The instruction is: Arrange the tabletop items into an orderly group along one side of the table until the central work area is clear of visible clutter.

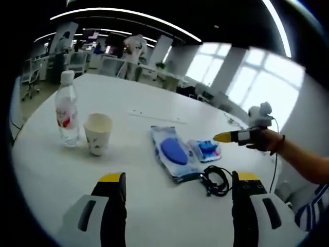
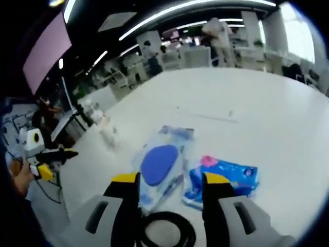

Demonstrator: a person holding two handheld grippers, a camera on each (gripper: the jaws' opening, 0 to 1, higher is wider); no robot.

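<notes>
In the left gripper view your left tool (image 1: 177, 188) hovers low over the white bench (image 1: 128, 103) with its two yellow-tipped jaws wide apart and nothing between them, so it is free to take whatever you choose. Take the clear packet with the blue oval (image 1: 174, 152) as your landmark: it lies near the middle of the bench, just ahead of the jaws. Touching its far-right edge sits the small blue pouch (image 1: 205, 150), and just beside its near-right corner the coiled black cable (image 1: 216, 180) rests close to the right jaw. Well off to the packet's left stand the paper cup (image 1: 97, 134) and, just beyond it, the water bottle (image 1: 67, 109), both upright and near each other, which already reads as the start of a tidy row along that side. Your right tool (image 1: 226, 137) reaches in from the right, past the blue pouch, held by your hand (image 1: 264, 139); from this angle you cannot tell how its jaws stand. In the right gripper view the right tool (image 2: 171, 180) shows its jaws apart and empty, framing the near end of the same packet (image 2: 159, 163), with the blue pouch (image 2: 223, 179) just right of it and the black cable (image 2: 167, 231) lying between the jaw bases, nearest to you. The left tool (image 2: 67, 153) shows far to the packet's left. The packet, pouch and cable clutter the centre, so judging from this, they probably need carrying over toward the cup and bottle.
</notes>
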